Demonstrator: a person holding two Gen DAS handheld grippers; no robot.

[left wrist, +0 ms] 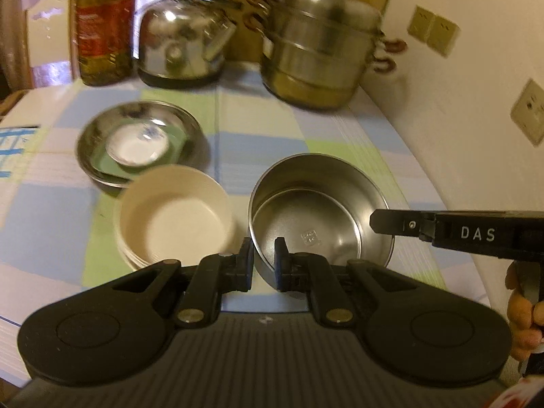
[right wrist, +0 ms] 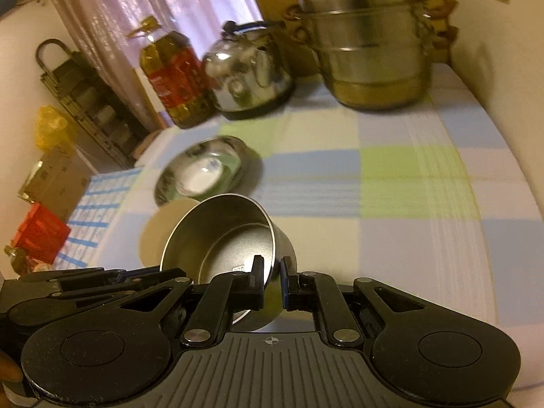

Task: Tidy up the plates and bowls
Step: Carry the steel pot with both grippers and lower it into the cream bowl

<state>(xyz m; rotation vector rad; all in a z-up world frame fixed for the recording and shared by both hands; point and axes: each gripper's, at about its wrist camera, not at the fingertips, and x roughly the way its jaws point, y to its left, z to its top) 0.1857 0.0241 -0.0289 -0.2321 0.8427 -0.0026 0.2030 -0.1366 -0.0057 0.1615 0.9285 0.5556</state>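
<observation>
A deep steel bowl is held by both grippers. My left gripper is shut on its near rim. My right gripper is shut on its right rim and shows in the left wrist view. The steel bowl tilts in the right wrist view. A cream bowl on a stack sits just left of it. Further back, a shallow steel plate holds a green square plate and a small white dish.
At the back of the checked tablecloth stand an oil bottle, a steel kettle and a lidded steel steamer pot. A white wall with sockets runs along the right.
</observation>
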